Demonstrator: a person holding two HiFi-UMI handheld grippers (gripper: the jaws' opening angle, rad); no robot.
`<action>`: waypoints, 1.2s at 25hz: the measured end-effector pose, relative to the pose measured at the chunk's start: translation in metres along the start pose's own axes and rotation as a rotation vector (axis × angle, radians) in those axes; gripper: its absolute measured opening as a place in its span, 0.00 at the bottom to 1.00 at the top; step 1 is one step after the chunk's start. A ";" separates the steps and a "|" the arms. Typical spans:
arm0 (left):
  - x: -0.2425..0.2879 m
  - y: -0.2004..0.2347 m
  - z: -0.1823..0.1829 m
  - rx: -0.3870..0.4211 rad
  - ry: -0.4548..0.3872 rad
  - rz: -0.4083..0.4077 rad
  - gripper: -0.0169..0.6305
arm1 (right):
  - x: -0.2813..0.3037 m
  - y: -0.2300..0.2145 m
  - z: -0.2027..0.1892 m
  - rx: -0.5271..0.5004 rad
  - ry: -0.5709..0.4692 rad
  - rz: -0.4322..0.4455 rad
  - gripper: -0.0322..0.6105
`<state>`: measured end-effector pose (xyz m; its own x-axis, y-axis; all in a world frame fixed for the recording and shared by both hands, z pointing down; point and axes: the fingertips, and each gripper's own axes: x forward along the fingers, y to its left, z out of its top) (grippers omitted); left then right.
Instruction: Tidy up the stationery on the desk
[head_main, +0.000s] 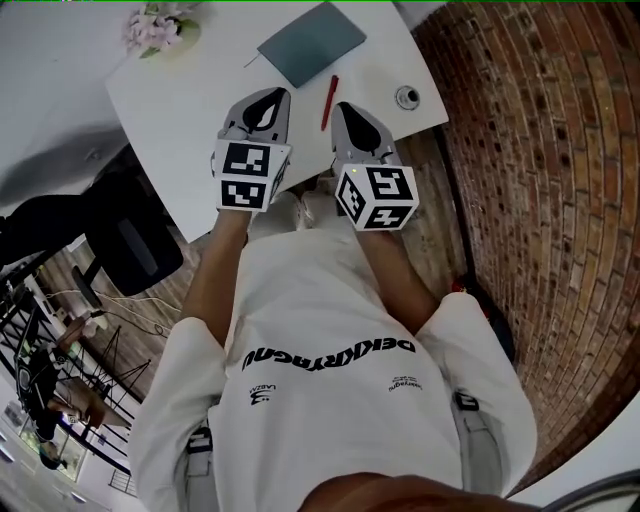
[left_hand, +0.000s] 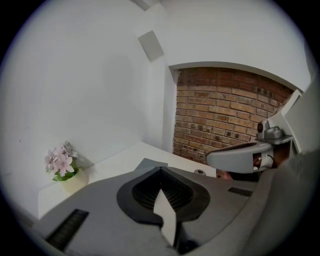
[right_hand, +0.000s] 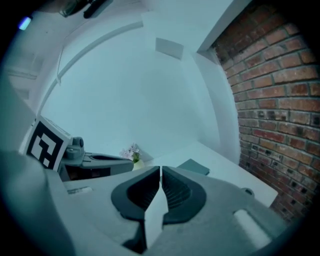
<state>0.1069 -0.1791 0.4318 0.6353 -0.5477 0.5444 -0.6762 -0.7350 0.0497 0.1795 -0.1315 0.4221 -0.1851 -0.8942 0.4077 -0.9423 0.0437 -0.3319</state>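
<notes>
The red pen (head_main: 328, 102) lies on the white desk (head_main: 185, 110), running from 12 to 6 o'clock, with its lower end close to the desk's near edge. At its 11 o'clock, apart from it, a grey-blue notebook (head_main: 312, 42) lies tilted and reaches toward the far edge. A small round thing (head_main: 407, 97) sits at the pen's 3 o'clock, just inside the right-hand corner.

The left gripper (head_main: 270, 96) is at the pen's 9 o'clock and the right gripper (head_main: 346, 108) is just beside it at 4 o'clock, both over the near edge. Each has its jaws pressed together on nothing.

Bare desk top stretches from the left gripper toward 10 o'clock, up to a flower pot (head_main: 158, 28). Past the right edge is a brick wall (head_main: 540, 150). A black chair (head_main: 135, 245) stands at 8 o'clock.
</notes>
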 end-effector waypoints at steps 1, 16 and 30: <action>0.005 0.003 0.000 -0.002 0.010 -0.008 0.02 | 0.003 0.000 -0.001 0.016 0.005 -0.006 0.05; 0.075 0.061 -0.009 0.051 0.119 -0.111 0.18 | 0.076 -0.014 -0.033 0.197 0.086 -0.136 0.16; 0.171 0.096 -0.028 0.084 0.242 -0.200 0.27 | 0.147 -0.074 -0.070 0.370 0.178 -0.276 0.24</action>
<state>0.1403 -0.3322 0.5528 0.6386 -0.2858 0.7145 -0.5076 -0.8543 0.1120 0.2021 -0.2353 0.5663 -0.0171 -0.7588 0.6511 -0.8066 -0.3743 -0.4575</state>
